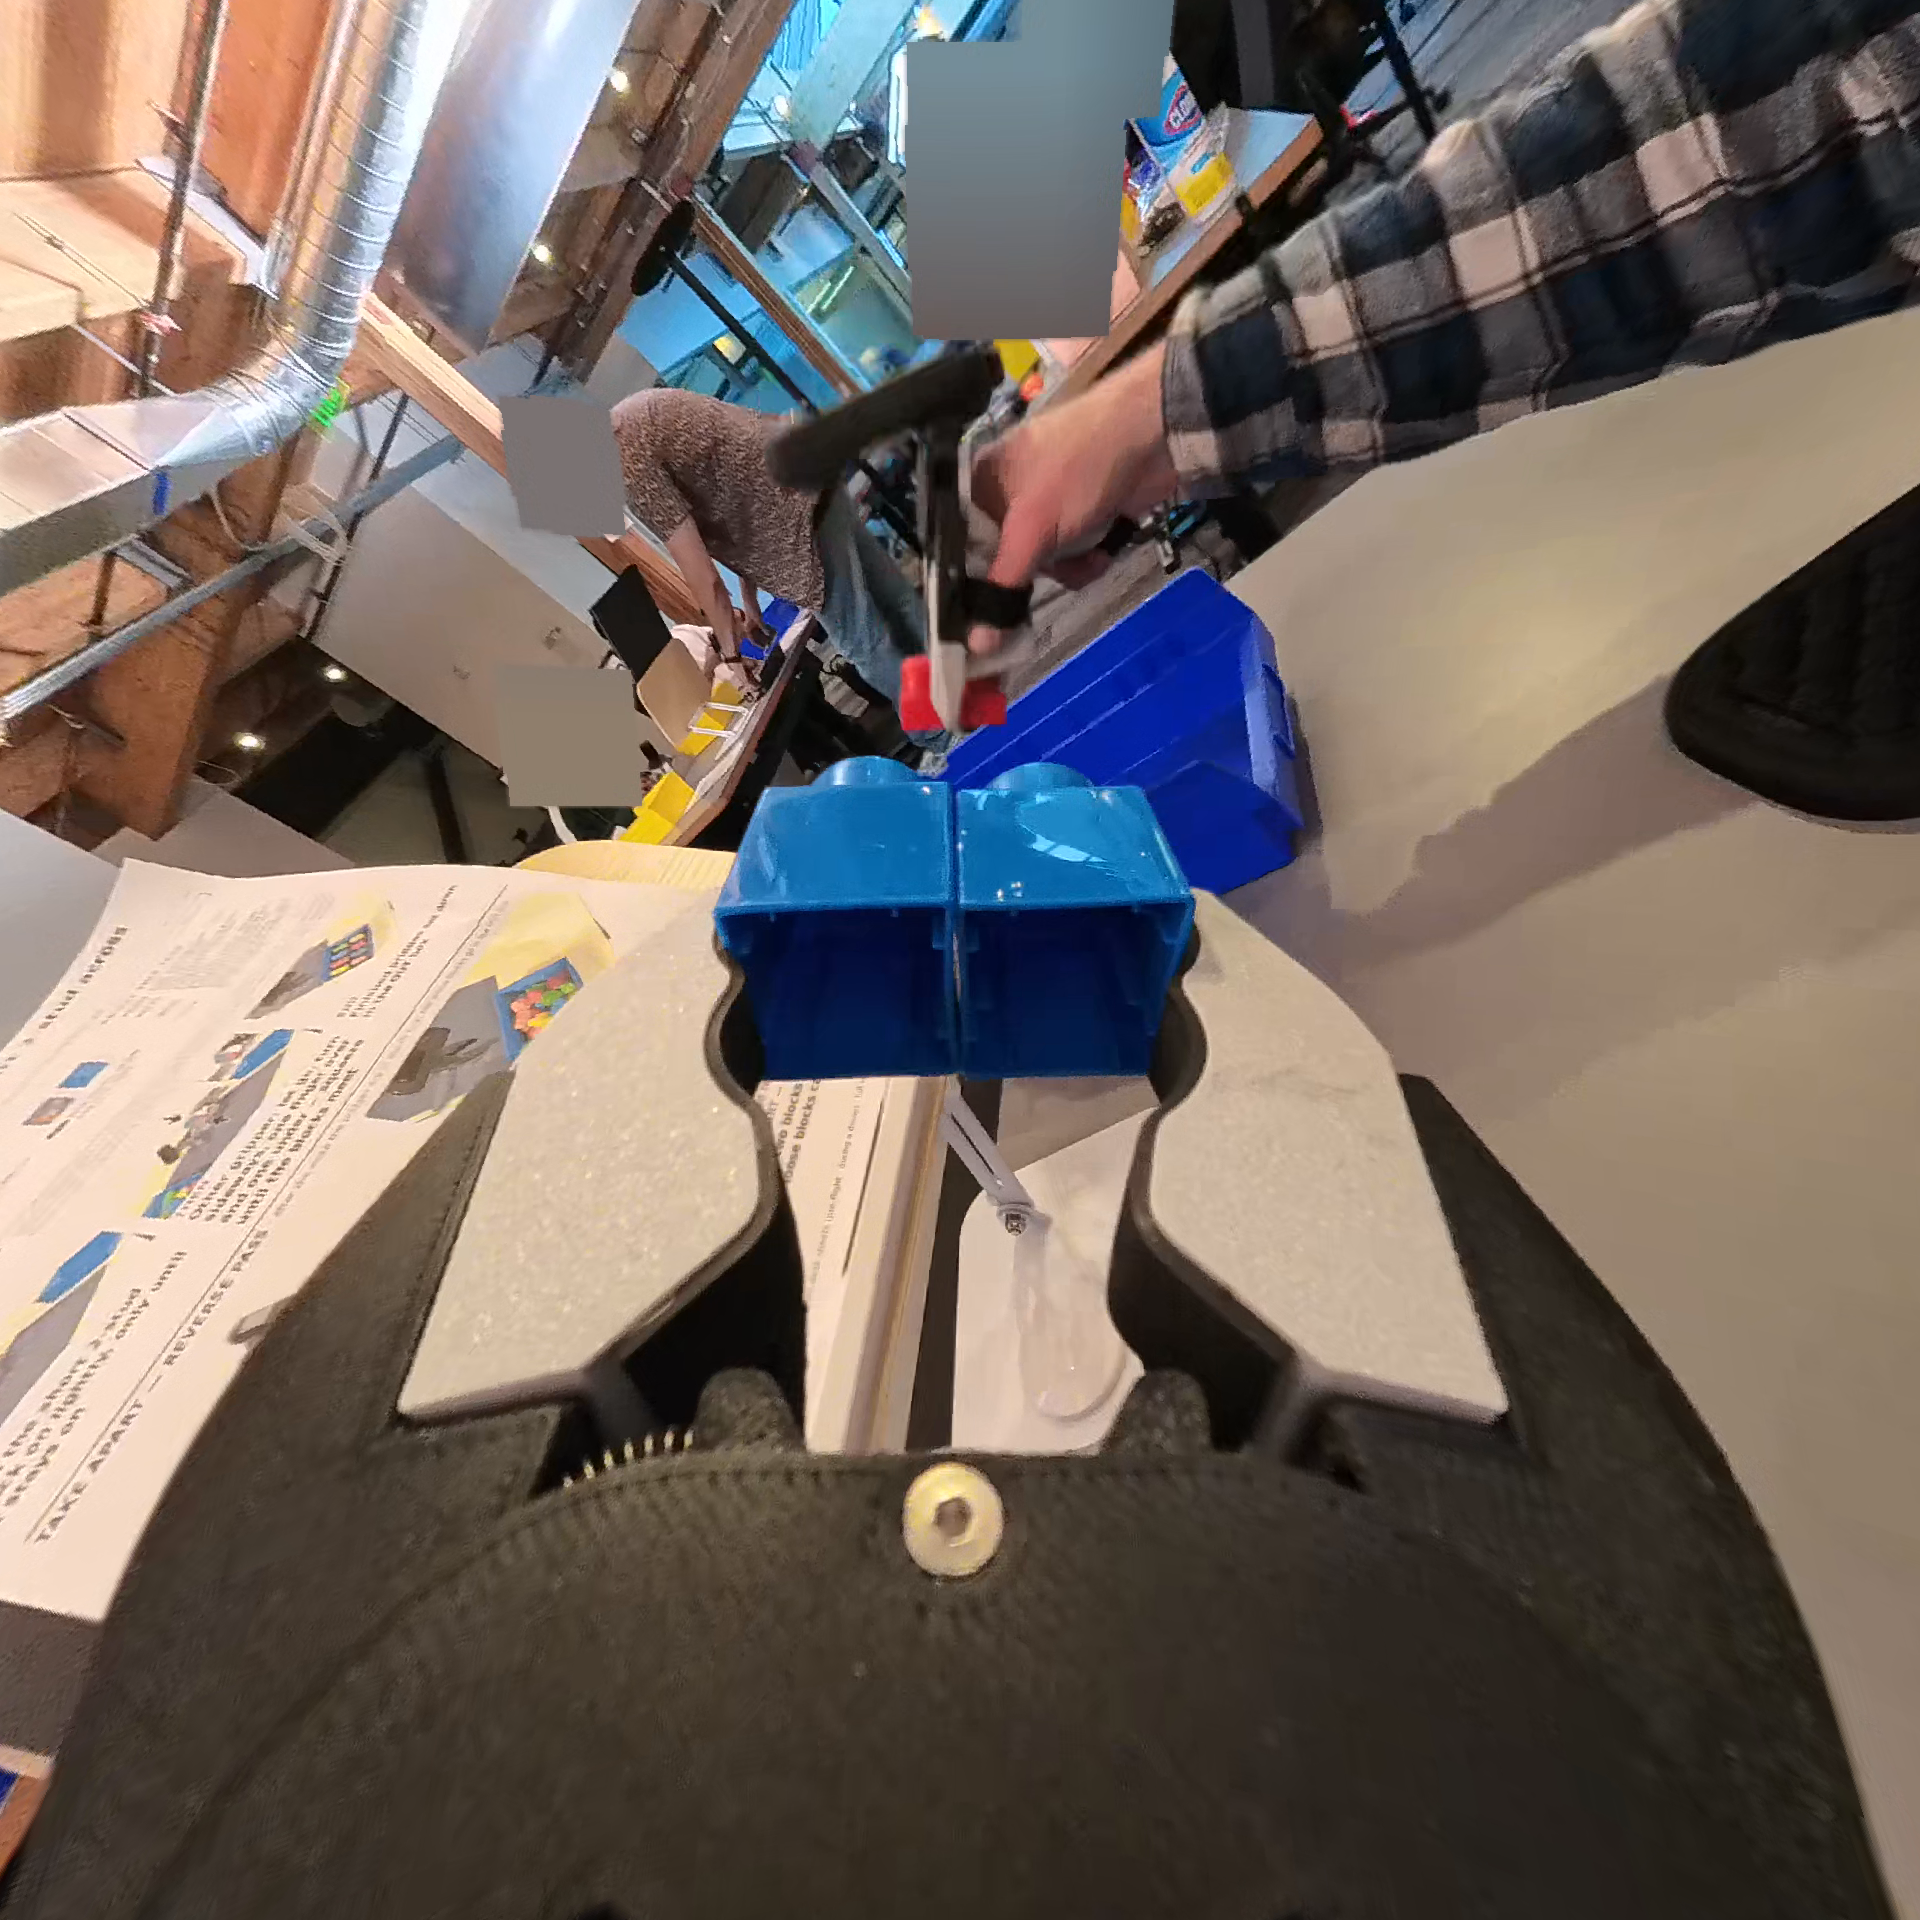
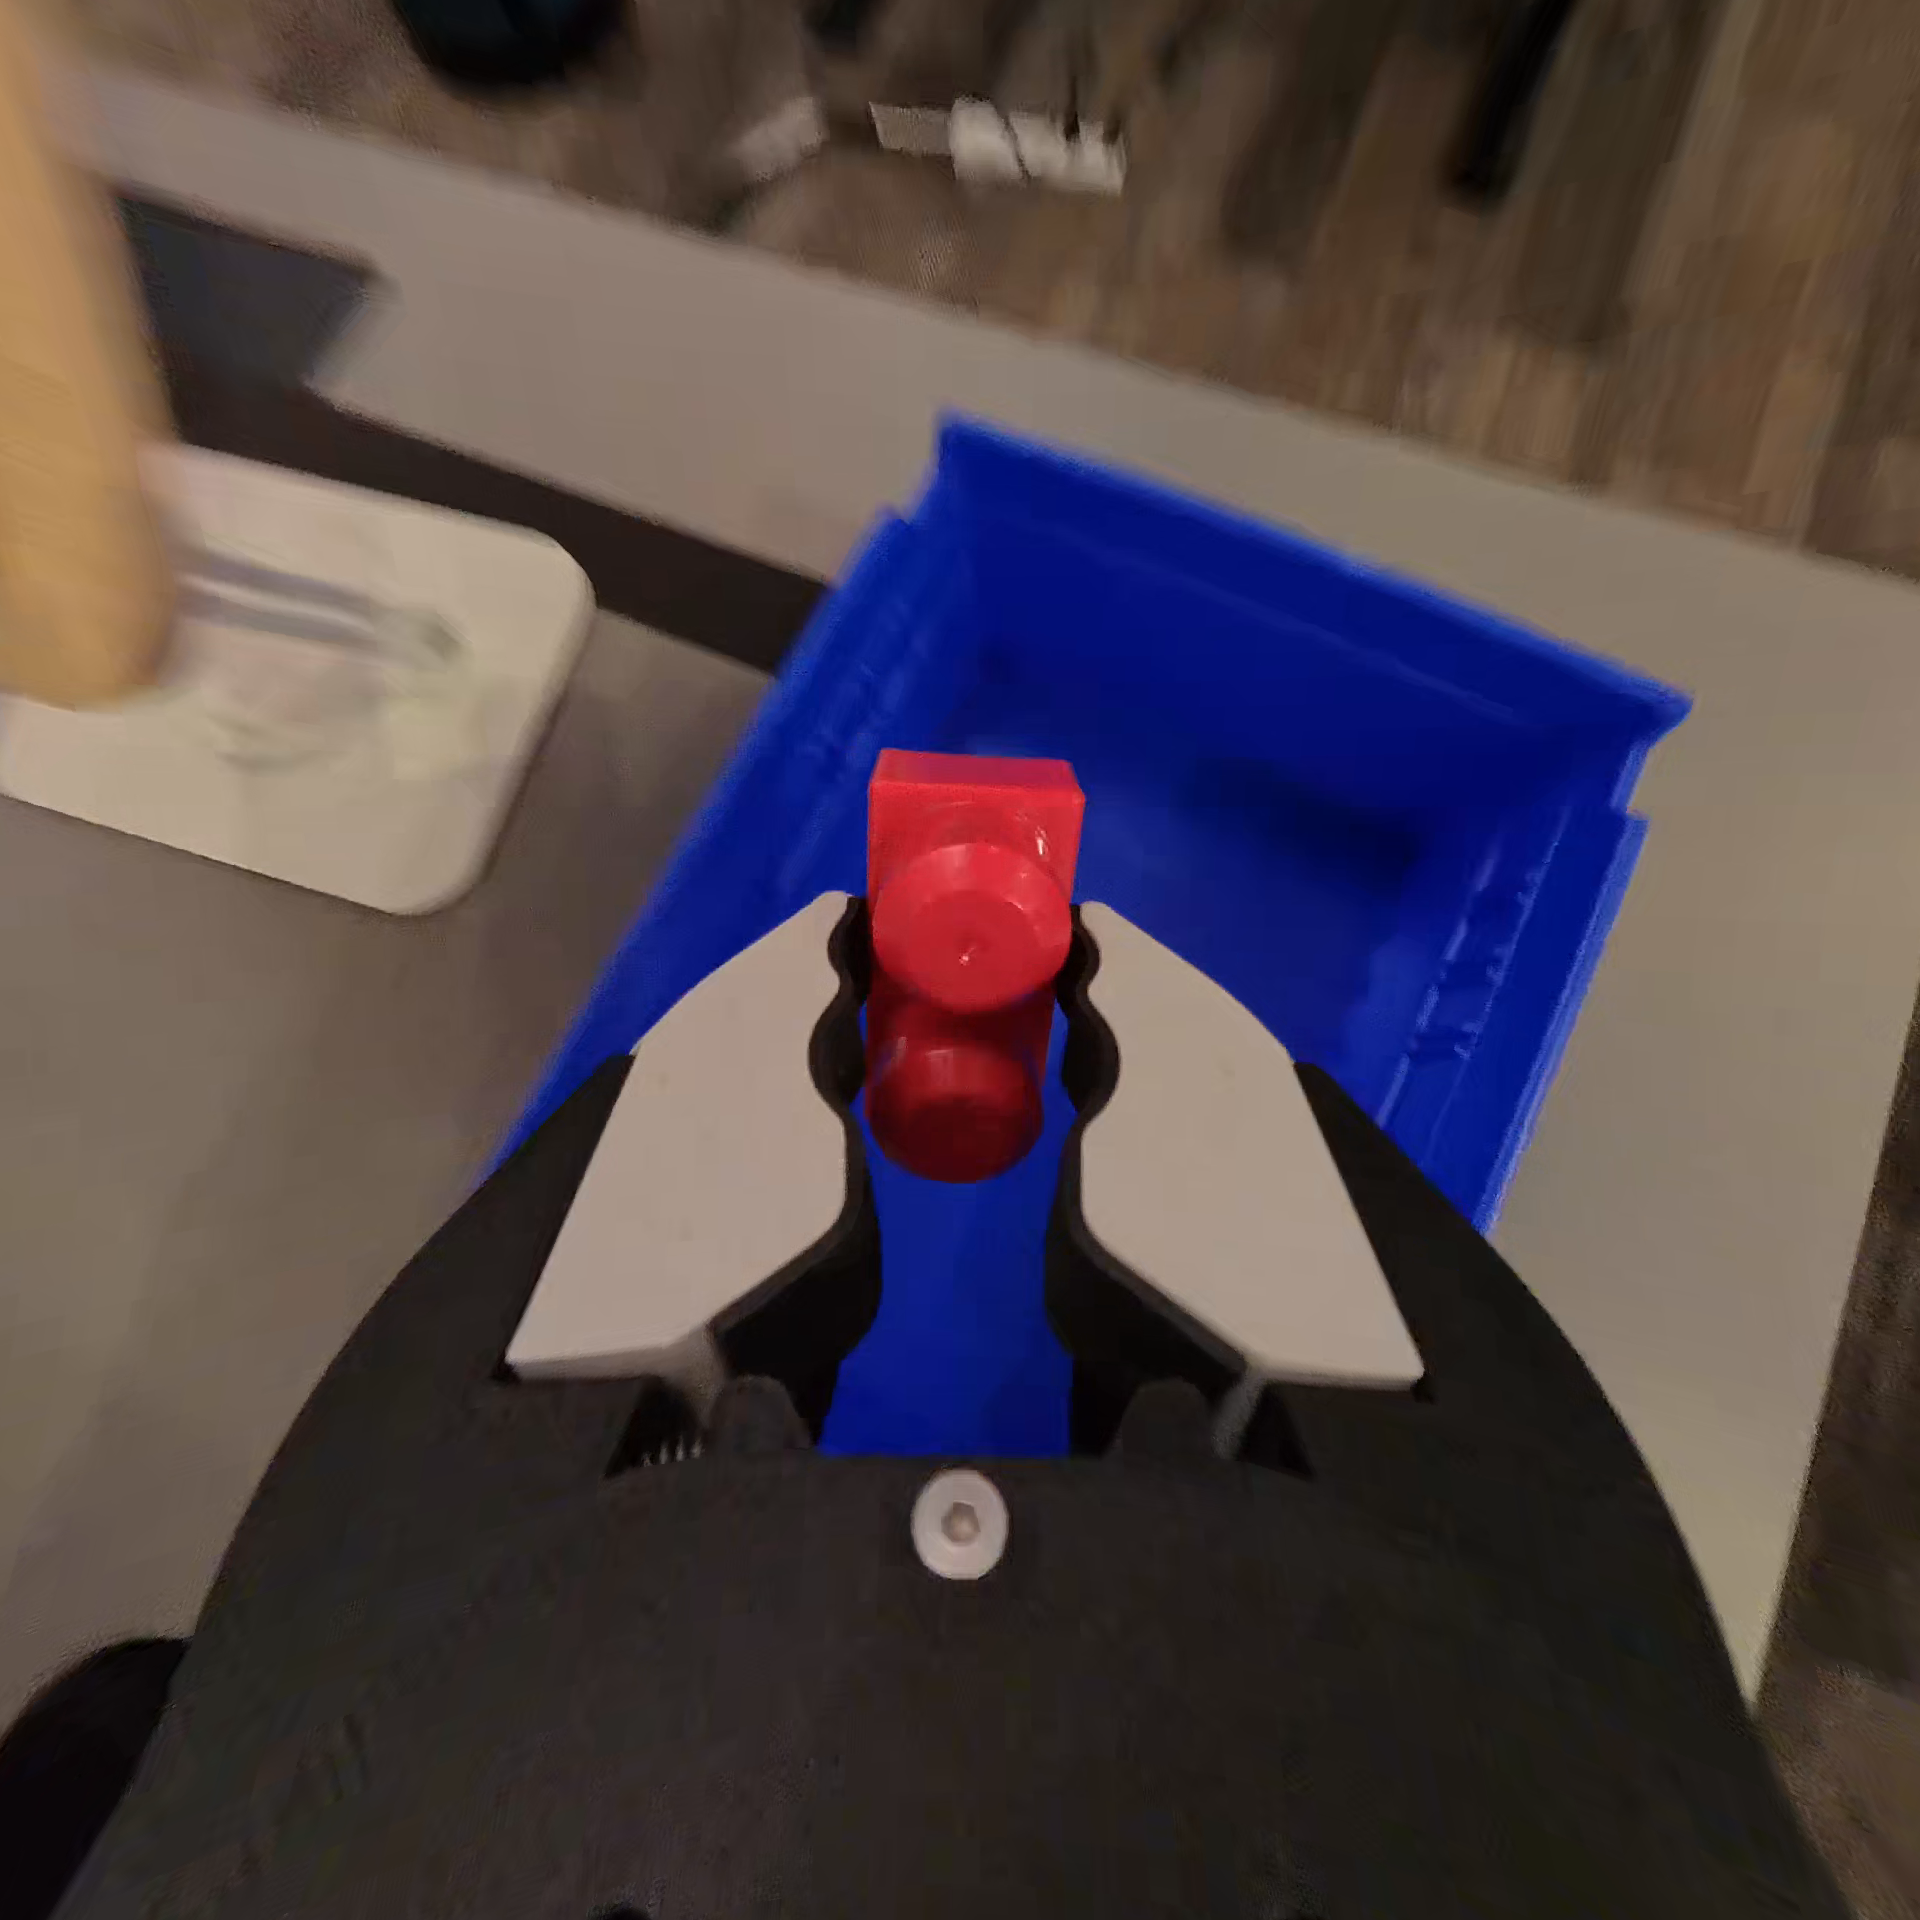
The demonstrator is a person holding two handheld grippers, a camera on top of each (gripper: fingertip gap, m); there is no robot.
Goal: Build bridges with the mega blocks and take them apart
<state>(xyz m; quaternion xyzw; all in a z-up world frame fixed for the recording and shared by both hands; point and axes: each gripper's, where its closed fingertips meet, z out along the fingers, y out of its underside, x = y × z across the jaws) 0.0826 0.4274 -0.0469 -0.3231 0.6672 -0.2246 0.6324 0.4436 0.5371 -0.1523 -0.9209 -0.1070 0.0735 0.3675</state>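
Table (image 1: 1558, 623): grey top, tilted in the left wrist view; no bridge stands on any part that shows.
Instruction sheet (image 1: 208, 1039): printed paper with small photos, lying at near left under the left gripper.
Blue bin (image 2: 1299, 748): open tub on the table; the floor that shows looks bare, though that view is blurred and part of the floor is hidden by the gripper. In the left wrist view it sits just beyond the blue blocks, far right of centre.
White pad (image 2: 343, 727): pale rounded slab left of the bin, something clear on it, too blurred to name.
Left gripper (image 1: 954, 997): tongs spread wide and clamped on a side-by-side pair of blue blocks (image 1: 951, 935), one pad on each outer wall, hollow undersides toward the camera, studs pointing away, both held clear of the table.
Right gripper (image 2: 966, 935): tongs narrowed onto a red block (image 2: 971, 935) with two studs, gripped across its narrow sides, studs toward the camera, hanging over the bin's near end.
Red block, other view: seen beyond the blue pair, above the bin, apart from the blue blocks.
Stage, judged: three pieces are in hand and unjoined; either the span is about to go on, or a bridge is freshly split and the red piece is headed for the bin. Cannot tell which.
Left to do: join or stow.
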